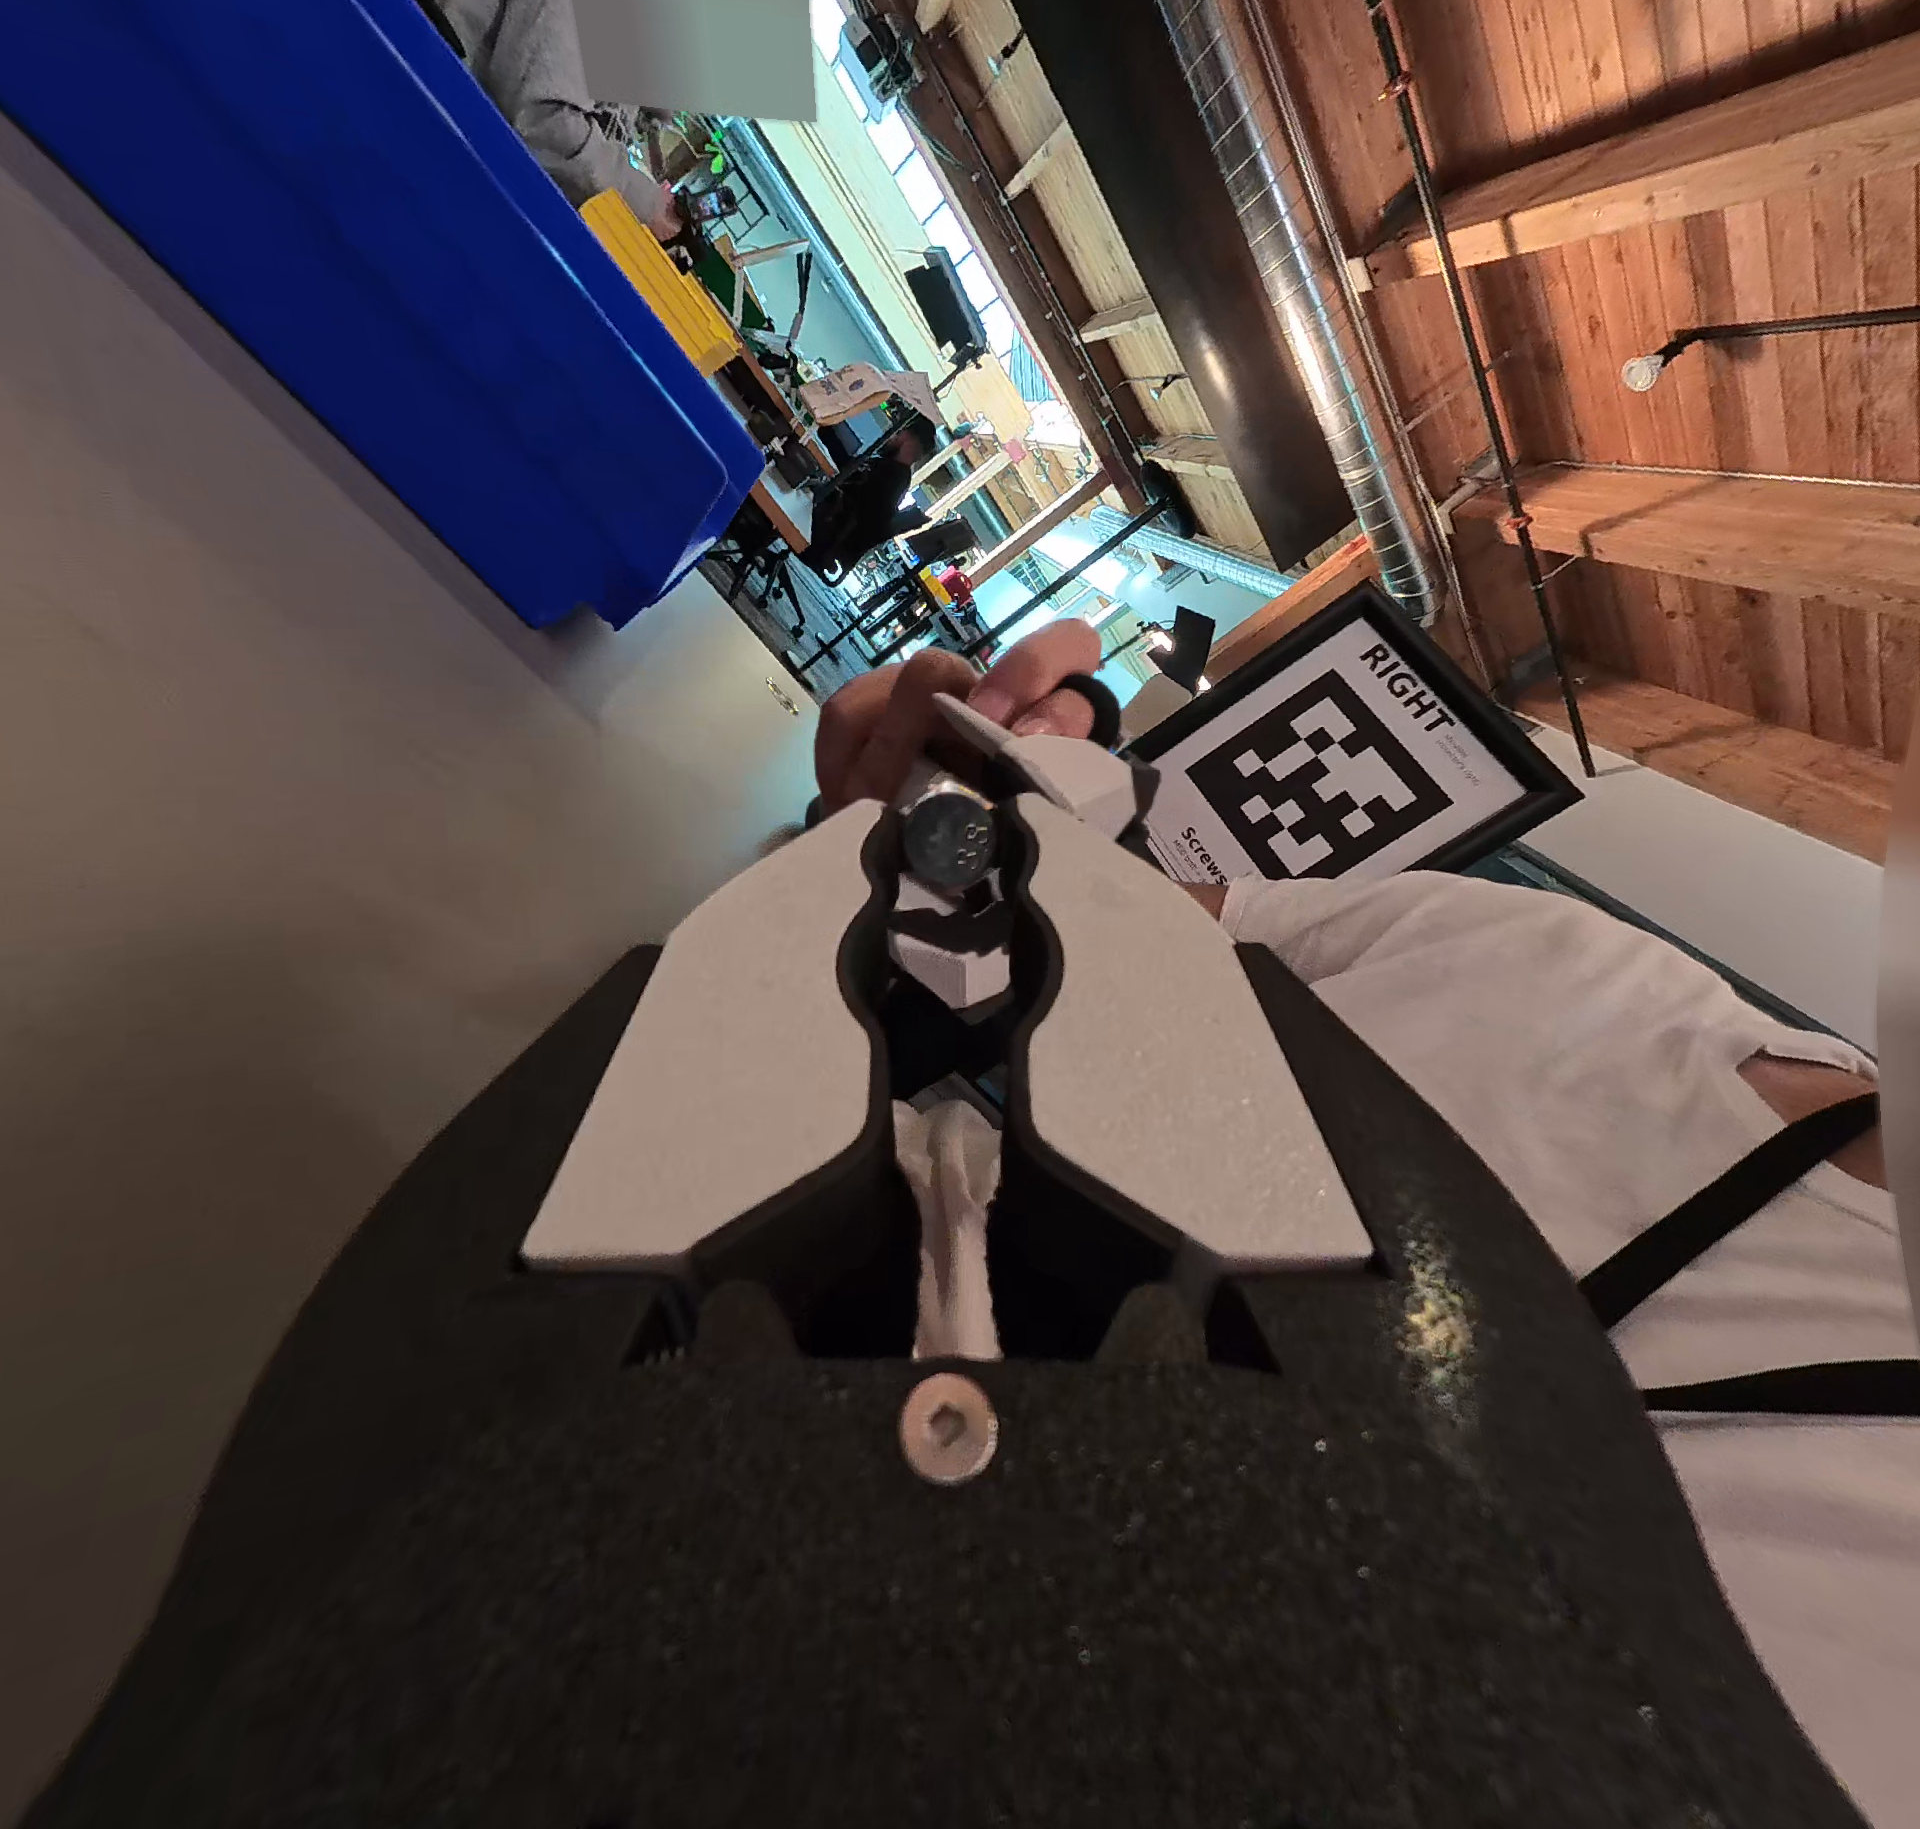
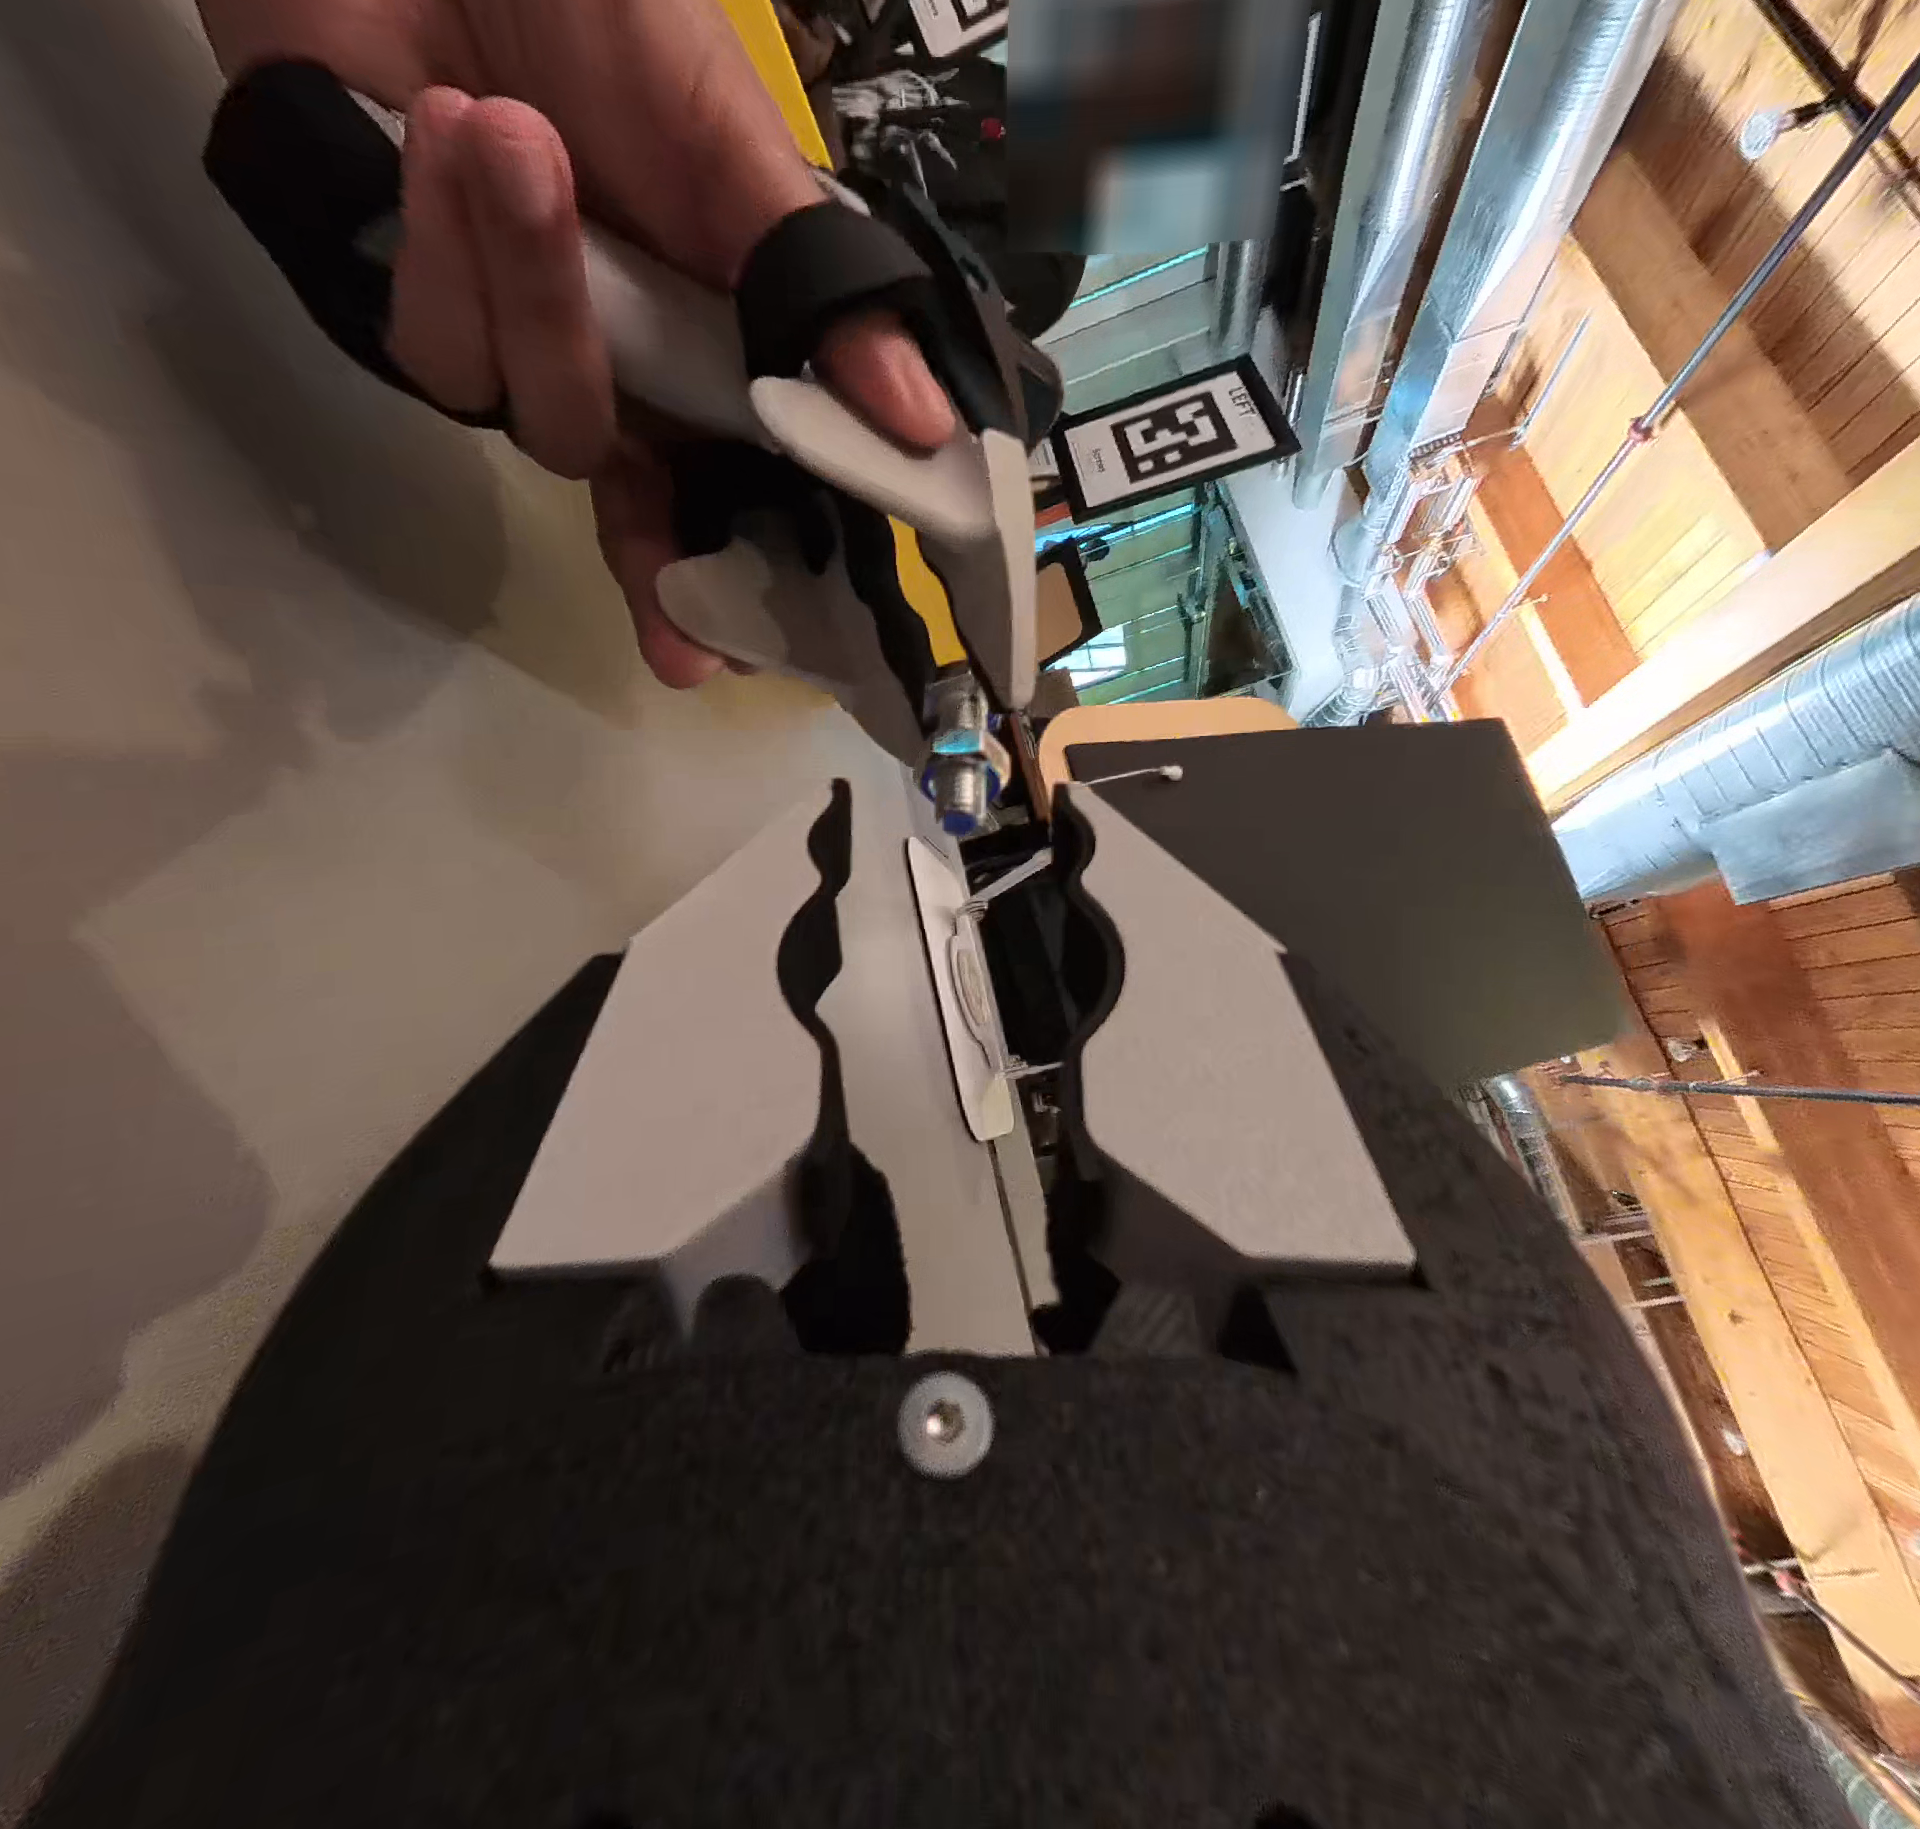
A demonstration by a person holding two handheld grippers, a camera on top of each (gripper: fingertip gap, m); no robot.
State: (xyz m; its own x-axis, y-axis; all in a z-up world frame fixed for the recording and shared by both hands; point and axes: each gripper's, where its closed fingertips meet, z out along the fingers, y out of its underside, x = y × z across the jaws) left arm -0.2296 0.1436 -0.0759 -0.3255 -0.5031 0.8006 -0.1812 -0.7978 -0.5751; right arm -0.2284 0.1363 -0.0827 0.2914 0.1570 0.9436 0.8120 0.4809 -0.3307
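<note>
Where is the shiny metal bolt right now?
In the left wrist view, the bolt sits clamped at the left gripper's fingertips, just in front of a hand.

Workshop: exposed ducts, timber ceiling, workbenches.

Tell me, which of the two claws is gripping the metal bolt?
The left claw: its fingers clamp the bolt by its head. The right claw stands open, holding nothing.

Light: bright daylight from far windows; soft shadows on the pale table
Quality: fisheye-bent edges; right view's ceiling smeared
</note>
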